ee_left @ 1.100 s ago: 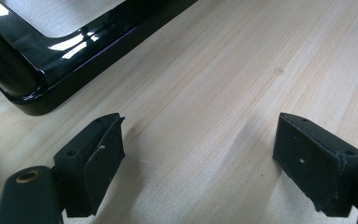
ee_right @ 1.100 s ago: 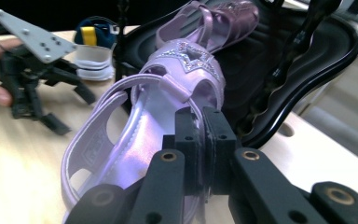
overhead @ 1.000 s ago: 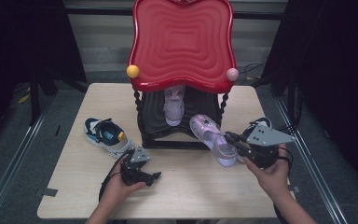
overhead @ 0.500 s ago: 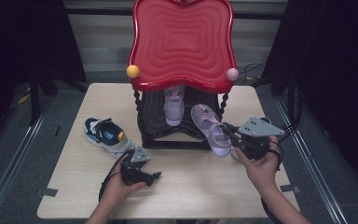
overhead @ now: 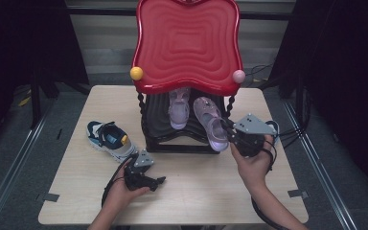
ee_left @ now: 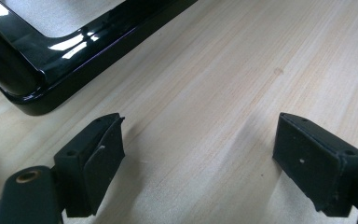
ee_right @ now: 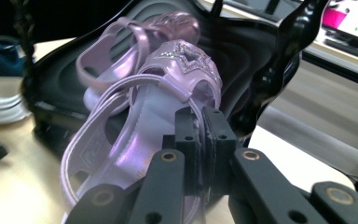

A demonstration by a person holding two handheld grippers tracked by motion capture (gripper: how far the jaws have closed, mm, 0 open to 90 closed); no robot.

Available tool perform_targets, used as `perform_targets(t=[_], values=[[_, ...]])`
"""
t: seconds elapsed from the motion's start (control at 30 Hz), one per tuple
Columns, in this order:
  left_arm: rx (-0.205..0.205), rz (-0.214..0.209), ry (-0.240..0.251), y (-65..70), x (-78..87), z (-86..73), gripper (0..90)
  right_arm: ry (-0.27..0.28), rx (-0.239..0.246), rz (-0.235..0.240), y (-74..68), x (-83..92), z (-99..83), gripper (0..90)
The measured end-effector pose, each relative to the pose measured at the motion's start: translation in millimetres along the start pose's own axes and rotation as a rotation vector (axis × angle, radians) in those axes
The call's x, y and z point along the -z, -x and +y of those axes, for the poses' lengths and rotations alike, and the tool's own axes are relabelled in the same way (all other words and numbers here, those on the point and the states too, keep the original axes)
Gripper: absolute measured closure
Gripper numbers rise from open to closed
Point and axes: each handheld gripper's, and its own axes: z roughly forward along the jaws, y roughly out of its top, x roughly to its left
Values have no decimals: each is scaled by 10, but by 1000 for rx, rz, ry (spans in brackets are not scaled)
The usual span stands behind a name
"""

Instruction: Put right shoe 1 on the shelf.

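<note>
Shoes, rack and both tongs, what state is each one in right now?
Right tongs: shut on the held pink sandal's strap.
Held pink sandal: tilted, half onto the rack's lower shelf.
Other pink sandal: resting on that shelf.
Sneaker: on the table, untouched.
Left tongs: open, nothing between them.
Rack: upright.

Recording lab: bare table (overhead: pixel 196 191) amid black curtains (overhead: pixel 350 72), cables (overhead: pixel 263 72).
</note>
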Motion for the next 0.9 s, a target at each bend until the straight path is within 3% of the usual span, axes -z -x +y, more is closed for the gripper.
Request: perform_targets(t=[0.2,0.47,0.57,0.9], values=[[0,0,0,0,0,0,155,13,6,-75,-92,-127,59,856],[0,0,0,0,0,0,155,20,-40,-200,-168,-282,112,856],[0,-2,1,-1,-1,0,154,31,-27,-230,-200,-350,132,856],[-3,-4,-2,-2,0,0,154,35,-50,-296,-223,-524,171,856]])
